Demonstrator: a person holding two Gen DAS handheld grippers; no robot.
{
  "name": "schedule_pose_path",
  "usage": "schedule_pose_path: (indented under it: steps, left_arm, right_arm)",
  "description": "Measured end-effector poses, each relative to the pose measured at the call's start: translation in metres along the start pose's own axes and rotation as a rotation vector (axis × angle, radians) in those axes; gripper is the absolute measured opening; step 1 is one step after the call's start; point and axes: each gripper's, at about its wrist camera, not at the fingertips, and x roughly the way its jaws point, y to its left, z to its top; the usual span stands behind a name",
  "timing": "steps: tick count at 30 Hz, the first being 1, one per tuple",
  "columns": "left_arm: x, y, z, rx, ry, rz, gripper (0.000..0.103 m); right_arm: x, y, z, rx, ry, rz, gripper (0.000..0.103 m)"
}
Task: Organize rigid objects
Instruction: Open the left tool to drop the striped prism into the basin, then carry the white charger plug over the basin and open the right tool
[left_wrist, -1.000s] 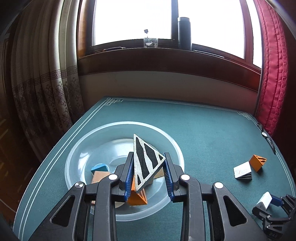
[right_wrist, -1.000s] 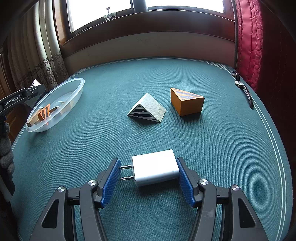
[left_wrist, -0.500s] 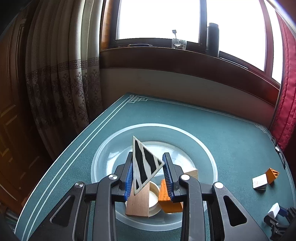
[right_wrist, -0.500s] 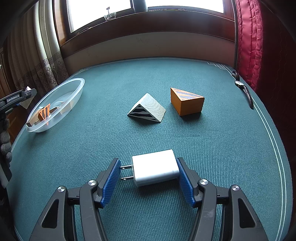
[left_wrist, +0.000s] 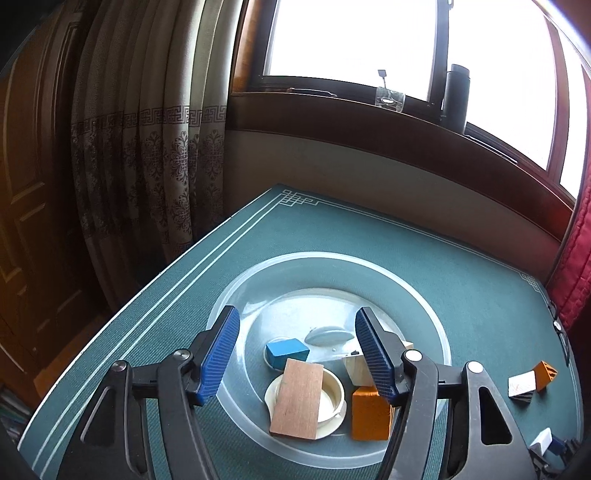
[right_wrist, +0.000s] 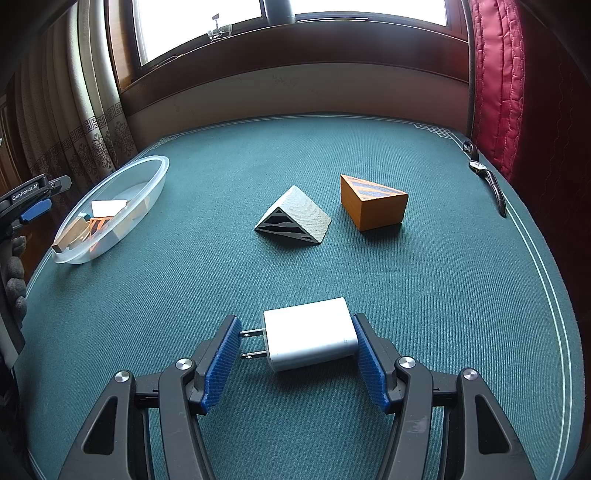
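Note:
My left gripper (left_wrist: 297, 317) hangs over the clear plastic bowl (left_wrist: 332, 256), its jaws opening with nothing between them. In the bowl lie a blue block (left_wrist: 287, 350), a brown wooden slab (left_wrist: 299, 400) across a white ring (left_wrist: 332, 397), an orange block (left_wrist: 369, 413) and a pale block (left_wrist: 356, 369) partly hidden behind the right finger. My right gripper (right_wrist: 295, 321) is shut on a white plug charger (right_wrist: 310, 334) low over the green table, prongs against the left pad. Ahead lie a grey striped wedge (right_wrist: 295, 218) and an orange striped wedge (right_wrist: 373, 206).
The bowl (right_wrist: 155, 162) sits near the table's left edge, beside a patterned curtain (left_wrist: 147, 166). A wristwatch (right_wrist: 487, 181) lies at the right edge by a red curtain (right_wrist: 498, 74). A glass (left_wrist: 389, 98) and a dark flask (left_wrist: 456, 92) stand on the window sill.
The left gripper has swung left over the bowl and opened; the black-and-white striped wedge it held is gone from its jaws. The right gripper and charger have not moved.

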Motion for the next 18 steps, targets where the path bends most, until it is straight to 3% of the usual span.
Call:
schedule_pose_path:
  steps: [14,18]
  left_arm:
    - [-0.008,0.014,0.006,-0.056,0.000,0.003,0.079]
    - [-0.012,0.016,0.007,-0.067,-0.001,-0.010,0.079]
  right_arm:
    - [0.001,0.002,0.000,-0.010,0.005,0.004,0.068]
    - [0.002,0.004,0.001,-0.028,0.012,0.021,0.077]
